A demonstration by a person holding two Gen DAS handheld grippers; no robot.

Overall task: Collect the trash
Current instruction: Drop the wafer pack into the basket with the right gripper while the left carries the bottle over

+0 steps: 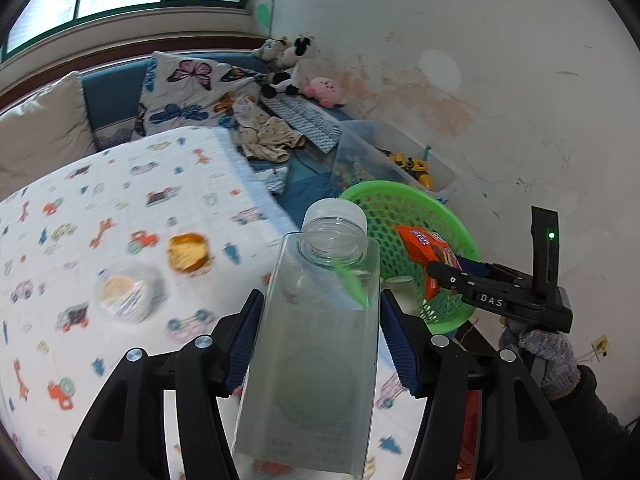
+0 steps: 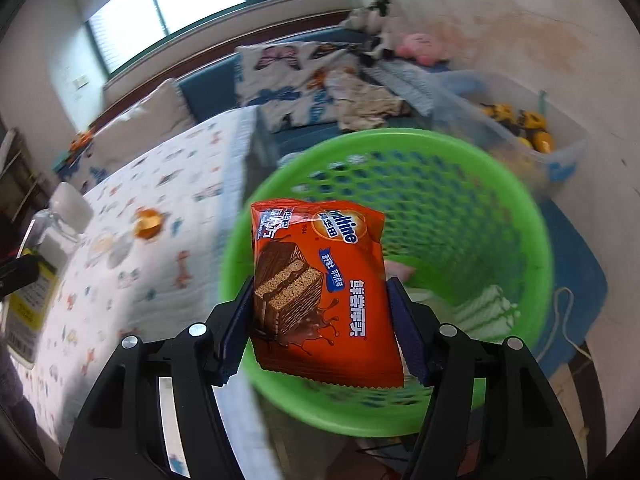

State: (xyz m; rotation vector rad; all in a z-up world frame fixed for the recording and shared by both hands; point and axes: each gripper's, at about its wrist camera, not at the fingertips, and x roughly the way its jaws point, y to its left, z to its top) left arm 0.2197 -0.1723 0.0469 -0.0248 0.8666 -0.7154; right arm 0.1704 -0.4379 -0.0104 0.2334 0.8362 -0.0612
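One clear bottle [image 1: 320, 320], one orange snack packet [image 2: 320, 292], one green basket [image 2: 500, 184], two wrappers [image 1: 186, 252] on bed

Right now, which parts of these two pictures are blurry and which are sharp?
Left wrist view: the clear bottle in the left gripper is fairly sharp; the bed sheet smears. Right wrist view: the orange wrapper in the right gripper reads crisply; the green basket streaks.

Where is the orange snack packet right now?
The orange snack packet is clamped in the right gripper, held over the green basket beside the bed.
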